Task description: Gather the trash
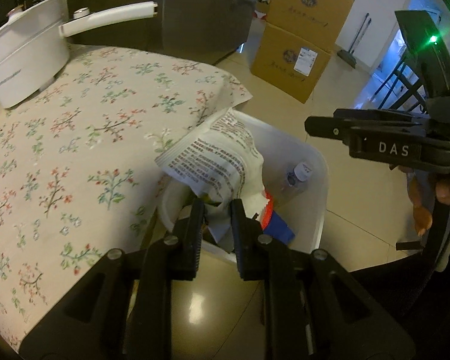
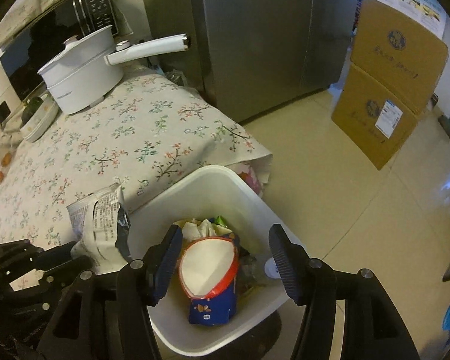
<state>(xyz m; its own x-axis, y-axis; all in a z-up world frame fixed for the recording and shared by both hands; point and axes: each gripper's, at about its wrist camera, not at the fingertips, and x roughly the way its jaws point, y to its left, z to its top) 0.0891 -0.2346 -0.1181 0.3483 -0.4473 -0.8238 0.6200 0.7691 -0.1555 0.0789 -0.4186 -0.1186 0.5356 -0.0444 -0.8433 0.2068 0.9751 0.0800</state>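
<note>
My left gripper (image 1: 217,210) is shut on a crumpled white snack wrapper (image 1: 213,156) with printed text and holds it over the near rim of the white trash bin (image 1: 321,210). The wrapper also shows in the right wrist view (image 2: 99,225), with the left gripper (image 2: 30,267) at the lower left. My right gripper (image 2: 225,258) is open and empty above the bin (image 2: 213,180). Inside the bin lie a blue and red snack bag (image 2: 210,282), a clear bottle with a white cap (image 1: 297,177) and other wrappers. The right gripper also shows in the left wrist view (image 1: 307,127).
The bin stands on the tiled floor against a table with a floral cloth (image 2: 120,138). A white pot with a long handle (image 2: 84,78) sits at the table's back. A steel fridge (image 2: 255,36) and two stacked cardboard boxes (image 2: 387,90) stand behind.
</note>
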